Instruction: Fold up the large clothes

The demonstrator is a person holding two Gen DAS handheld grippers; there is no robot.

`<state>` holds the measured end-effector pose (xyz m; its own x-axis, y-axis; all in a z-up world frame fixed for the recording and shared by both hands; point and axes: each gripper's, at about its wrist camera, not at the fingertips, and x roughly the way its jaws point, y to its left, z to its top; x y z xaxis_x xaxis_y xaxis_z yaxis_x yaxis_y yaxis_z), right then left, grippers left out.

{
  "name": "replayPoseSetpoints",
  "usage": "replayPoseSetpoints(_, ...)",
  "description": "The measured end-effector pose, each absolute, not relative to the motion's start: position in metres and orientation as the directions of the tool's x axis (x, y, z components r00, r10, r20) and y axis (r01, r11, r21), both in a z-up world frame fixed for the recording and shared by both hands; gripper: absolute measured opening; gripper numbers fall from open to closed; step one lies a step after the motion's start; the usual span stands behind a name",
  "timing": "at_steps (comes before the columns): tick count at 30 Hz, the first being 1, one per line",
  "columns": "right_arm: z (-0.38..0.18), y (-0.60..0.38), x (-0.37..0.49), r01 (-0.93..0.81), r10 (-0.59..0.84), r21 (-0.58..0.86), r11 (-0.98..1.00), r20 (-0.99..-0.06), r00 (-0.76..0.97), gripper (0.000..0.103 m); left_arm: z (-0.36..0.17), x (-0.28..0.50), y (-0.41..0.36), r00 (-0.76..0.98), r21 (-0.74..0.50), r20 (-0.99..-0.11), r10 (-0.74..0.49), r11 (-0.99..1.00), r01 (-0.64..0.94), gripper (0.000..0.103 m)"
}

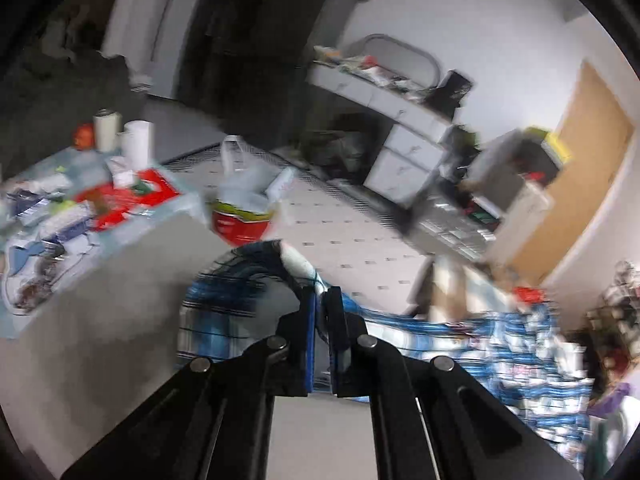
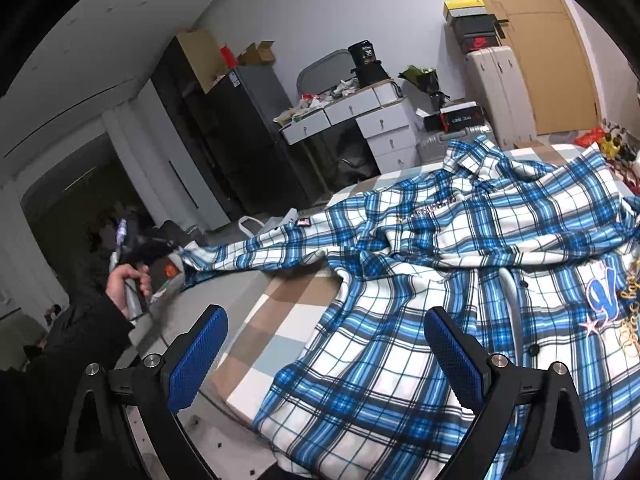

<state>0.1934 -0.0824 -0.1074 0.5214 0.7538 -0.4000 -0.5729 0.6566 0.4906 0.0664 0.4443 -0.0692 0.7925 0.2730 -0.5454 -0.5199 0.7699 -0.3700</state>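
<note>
The left gripper (image 1: 322, 300) is clamped on the cuff of the plaid shirt (image 2: 440, 280), whose sleeve stretches off the bed (image 2: 280, 312) toward it. The right gripper (image 2: 324, 352) hovers wide open and empty over the shirt's near hem, so the sleeve's long axis runs from the left hand (image 2: 128, 284) inward to the body.

Shirt (image 2: 460, 272) spread on bed (image 2: 280, 320), collar at far end. One sleeve (image 2: 256, 254) stretched off bed's left edge to left gripper (image 1: 320, 300), clamped on cuff. Right gripper (image 2: 326, 344) at near edge, jaws apart above shirt hem. Desk (image 2: 360, 120) behind bed, against wall; fridge (image 2: 240, 128) left of desk; suitcases (image 2: 496, 92) right of it.
</note>
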Motion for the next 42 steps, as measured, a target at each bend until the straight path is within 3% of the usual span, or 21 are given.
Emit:
replayPoseSetpoints(4, -0.110, -0.083, 0.194, -0.565, 0.759, 0.508, 0.650, -0.403, 0.511, 0.100, -0.097, 0.063, 0.466, 0.735, -0.375, -0.607, 0.302, 0.706, -0.600, 0.001)
replayPoseSetpoints(12, -0.114, -0.085, 0.190, -0.558, 0.752, 0.506, 0.658, -0.419, 0.508, 0.100, -0.152, 0.073, 0.500, 0.695, -0.470, -0.696, 0.182, 0.617, -0.631, 0.006)
replayPoseSetpoints(13, -0.115, -0.086, 0.190, -0.554, 0.752, 0.508, 0.659, -0.421, 0.508, 0.100, -0.151, 0.079, 0.498, 0.704, -0.484, -0.691, 0.160, 0.622, -0.616, 0.011)
replayPoseSetpoints(16, -0.118, -0.087, 0.192, -0.538, 0.748, 0.521, 0.662, -0.426, 0.509, 0.100, -0.152, 0.085, 0.494, 0.726, -0.536, -0.677, 0.122, 0.595, -0.599, 0.045)
replayPoseSetpoints(17, -0.119, -0.088, 0.192, -0.532, 0.747, 0.527, 0.663, -0.428, 0.508, 0.100, -0.151, 0.088, 0.492, 0.726, -0.540, -0.677, 0.125, 0.586, -0.604, 0.046)
replayPoseSetpoints(19, -0.120, -0.089, 0.192, -0.524, 0.747, 0.535, 0.663, -0.429, 0.507, 0.100, -0.146, 0.093, 0.488, 0.708, -0.506, -0.688, 0.160, 0.593, -0.626, 0.044)
replayPoseSetpoints(20, -0.121, -0.089, 0.191, -0.523, 0.747, 0.535, 0.663, -0.430, 0.508, 0.100, -0.144, 0.094, 0.487, 0.709, -0.496, -0.683, 0.177, 0.600, -0.627, 0.019)
replayPoseSetpoints(21, -0.121, -0.089, 0.191, -0.522, 0.745, 0.534, 0.665, -0.432, 0.508, 0.100, -0.143, 0.096, 0.486, 0.695, -0.470, -0.690, 0.200, 0.607, -0.641, 0.001)
replayPoseSetpoints(25, -0.121, -0.090, 0.186, -0.529, 0.740, 0.520, 0.671, -0.434, 0.513, 0.100, -0.121, 0.093, 0.475, 0.706, -0.419, -0.652, 0.275, 0.646, -0.638, 0.001)
replayPoseSetpoints(31, -0.130, -0.101, 0.188, -0.501, 0.736, 0.543, 0.674, -0.434, 0.519, 0.100, -0.021, 0.105, 0.401, 0.853, -0.377, -0.440, 0.281, 0.804, -0.459, 0.001)
replayPoseSetpoints(37, -0.135, -0.123, 0.197, -0.452, 0.724, 0.579, 0.679, -0.424, 0.544, 0.100, 0.072, 0.170, 0.260, 0.951, -0.306, -0.305, 0.046, 0.941, -0.143, 0.001)
replayPoseSetpoints(42, -0.140, -0.150, 0.201, -0.398, 0.700, 0.604, 0.691, -0.420, 0.577, 0.100, 0.101, 0.236, 0.116, 0.927, -0.244, -0.323, -0.189, 0.963, 0.111, 0.001)
